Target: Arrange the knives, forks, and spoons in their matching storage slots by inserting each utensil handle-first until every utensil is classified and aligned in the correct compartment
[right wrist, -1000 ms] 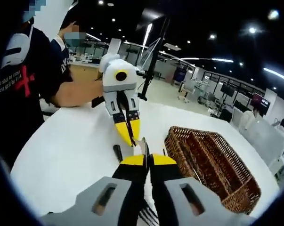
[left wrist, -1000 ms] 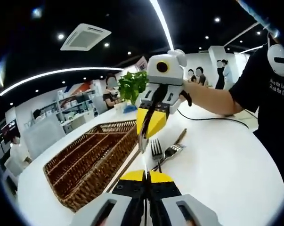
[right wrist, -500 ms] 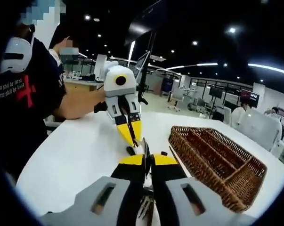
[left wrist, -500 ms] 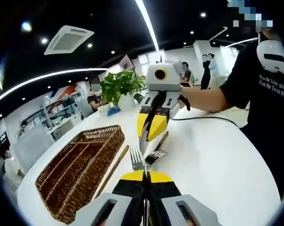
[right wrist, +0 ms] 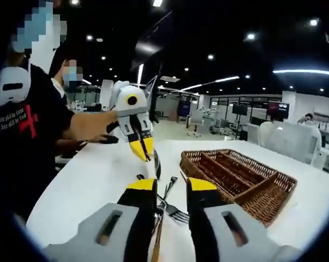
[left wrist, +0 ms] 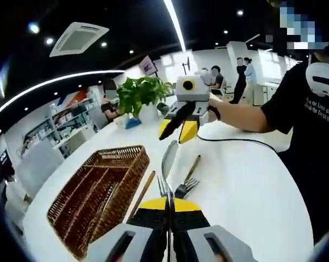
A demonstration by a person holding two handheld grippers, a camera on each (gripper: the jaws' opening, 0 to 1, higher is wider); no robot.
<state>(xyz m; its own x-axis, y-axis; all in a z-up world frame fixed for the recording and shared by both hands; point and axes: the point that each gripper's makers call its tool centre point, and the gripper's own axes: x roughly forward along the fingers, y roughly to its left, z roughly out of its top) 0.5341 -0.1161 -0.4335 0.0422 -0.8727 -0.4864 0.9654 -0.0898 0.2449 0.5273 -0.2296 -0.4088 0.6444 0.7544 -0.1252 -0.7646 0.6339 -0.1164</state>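
Above the white table (left wrist: 251,180), beside the wicker tray (left wrist: 93,196): left gripper (left wrist: 169,204) clenched on an upright knife (left wrist: 168,164), right gripper (right wrist: 171,188) released, forks (left wrist: 183,188) lying below.

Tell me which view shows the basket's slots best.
The right gripper view: the basket lies side-on there, with its long dividers plain. In the left gripper view the basket runs away from the camera, its slots foreshortened and harder to separate.

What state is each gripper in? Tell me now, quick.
Left gripper: closed on a utensil; knife or spoon cannot be told.
Right gripper: open, holding nothing.
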